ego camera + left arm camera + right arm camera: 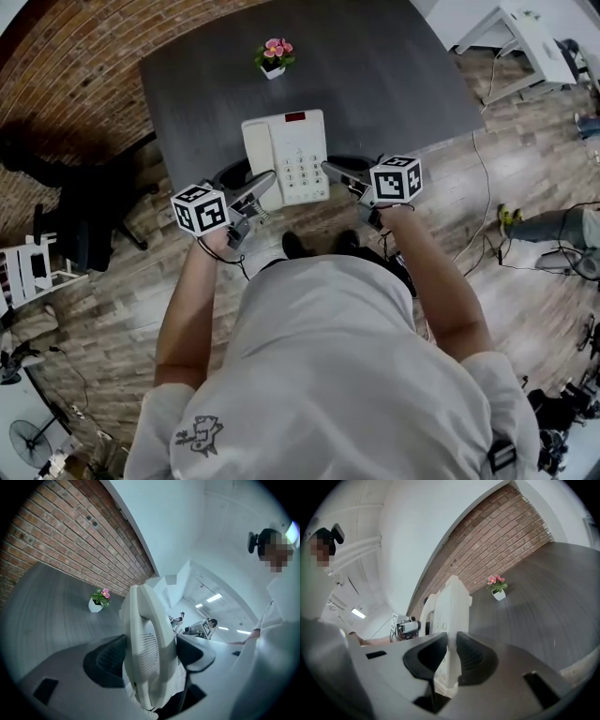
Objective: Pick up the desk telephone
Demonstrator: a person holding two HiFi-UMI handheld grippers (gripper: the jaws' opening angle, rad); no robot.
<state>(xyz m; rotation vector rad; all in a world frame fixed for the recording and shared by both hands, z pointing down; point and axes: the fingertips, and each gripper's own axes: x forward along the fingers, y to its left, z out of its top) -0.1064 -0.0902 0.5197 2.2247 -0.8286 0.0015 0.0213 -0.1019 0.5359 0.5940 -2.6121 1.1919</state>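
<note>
While pinched both sides, seemed light, stiff, kinda slippery.
Had left gripper (265,180) and right gripper (330,170) clamped on near side edges of desk telephone (289,150).

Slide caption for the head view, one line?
White desk telephone clamped by left gripper and right gripper at the dark table's near edge, potted flower behind.

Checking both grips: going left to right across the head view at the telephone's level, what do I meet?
Black office chair → left hand-held gripper → desk telephone → right hand-held gripper
</note>
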